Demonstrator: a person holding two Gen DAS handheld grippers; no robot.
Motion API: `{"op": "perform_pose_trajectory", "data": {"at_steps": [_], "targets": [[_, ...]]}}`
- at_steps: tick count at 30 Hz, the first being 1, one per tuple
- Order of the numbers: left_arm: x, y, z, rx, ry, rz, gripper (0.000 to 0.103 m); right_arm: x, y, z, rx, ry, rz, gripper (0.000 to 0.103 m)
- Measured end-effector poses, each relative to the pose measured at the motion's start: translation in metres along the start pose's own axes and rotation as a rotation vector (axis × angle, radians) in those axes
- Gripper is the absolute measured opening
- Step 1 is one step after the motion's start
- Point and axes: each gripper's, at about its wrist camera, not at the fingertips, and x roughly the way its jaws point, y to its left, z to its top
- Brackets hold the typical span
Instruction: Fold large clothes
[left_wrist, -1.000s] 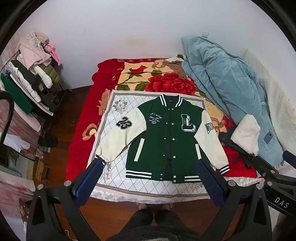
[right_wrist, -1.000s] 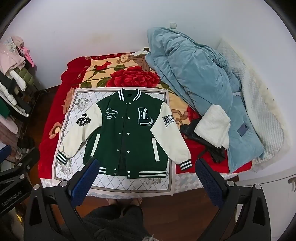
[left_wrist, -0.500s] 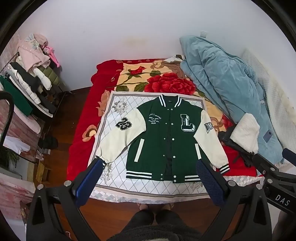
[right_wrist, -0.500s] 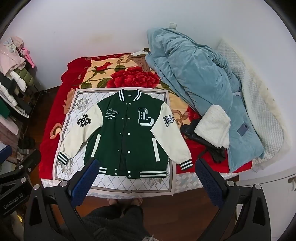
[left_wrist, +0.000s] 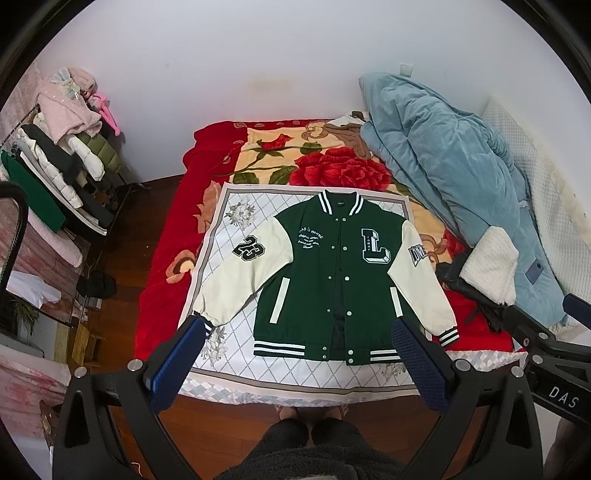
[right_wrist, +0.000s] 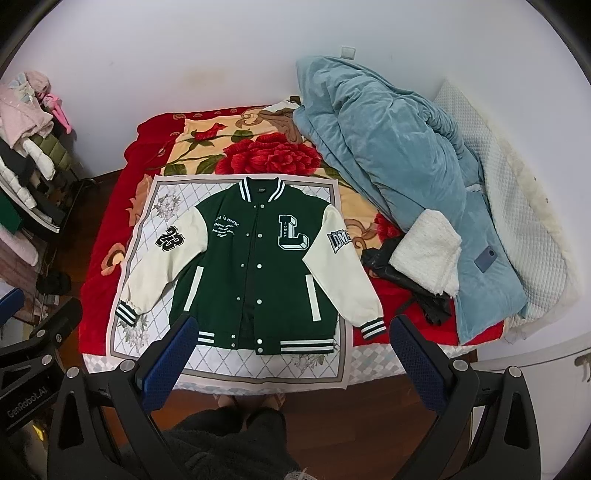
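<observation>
Green-bodied with cream sleeves, a varsity jacket (left_wrist: 332, 280) lies face up and spread flat on a white quilted mat (left_wrist: 236, 354) at the near end of a bed covered by a red rose-print blanket (left_wrist: 166, 266). Striped ribbing trims its collar, cuffs and hem; a large "L" patch sits on one chest panel, a "23" patch on the left sleeve, and the snap front is closed. Both sleeves angle outward and toward the near edge, the right cuff reaching past the mat's edge onto the blanket. Bare mat shows on the left and along the near hem. A heaped blue quilt (right_wrist: 399, 177) and white fleece bundle (right_wrist: 428, 251) crowd the bed's right side. The left gripper (left_wrist: 299, 354) and right gripper (right_wrist: 291, 350) hover above the near edge, jaws spread wide, holding nothing.
</observation>
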Motion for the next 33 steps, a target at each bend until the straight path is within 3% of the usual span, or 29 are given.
{"op": "perform_pose_trajectory", "data": {"at_steps": [12, 13, 31, 33], "targets": [[-0.007, -0.006, 0.002, 0.005, -0.006, -0.003, 0.103, -0.002, 0.0, -0.001, -0.001, -0.002, 0.001, 0.103], [-0.012, -0.02, -0.003, 0.013, -0.01, -0.002, 0.103, -0.002, 0.001, 0.0, -0.002, -0.002, 0.0, 0.103], [-0.017, -0.022, 0.007, 0.012, -0.009, -0.003, 0.103, -0.012, 0.004, 0.001, -0.003, -0.004, 0.0, 0.103], [-0.013, -0.02, -0.003, 0.013, -0.012, -0.004, 0.103, -0.012, 0.004, 0.001, -0.003, -0.004, -0.001, 0.103]]}}
